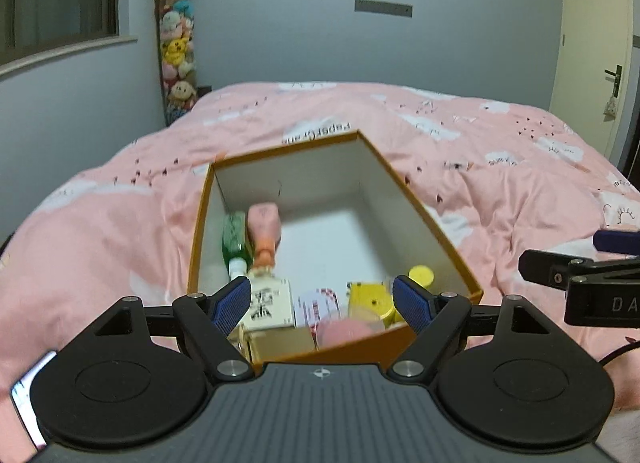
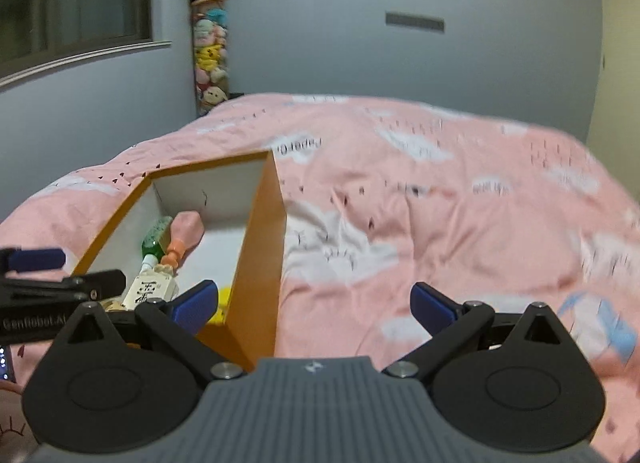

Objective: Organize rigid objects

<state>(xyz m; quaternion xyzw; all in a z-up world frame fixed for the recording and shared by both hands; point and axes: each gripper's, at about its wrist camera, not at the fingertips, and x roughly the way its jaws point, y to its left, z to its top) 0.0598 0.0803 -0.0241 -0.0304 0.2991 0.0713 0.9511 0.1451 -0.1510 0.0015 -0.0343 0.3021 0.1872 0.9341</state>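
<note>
The left gripper point(image 1: 322, 305) hangs over the near end of an orange box point(image 1: 448, 239) on a pink bedspread point(image 1: 500, 191), jaws spread wide and nothing between them; the right gripper point(image 2: 314, 309), likewise spread and empty, hovers just outside the box's right wall, over bare bedding; inside, at the near end, lie a cream carton point(image 1: 270, 303), a yellow block point(image 1: 370, 299) and a yellow cap point(image 1: 421, 275); farther along the left wall lie a green bottle point(image 1: 234, 239) and a pink bottle point(image 1: 264, 225); beyond the bed, a column of plush toys point(image 1: 178, 43) stands against the grey wall.
</note>
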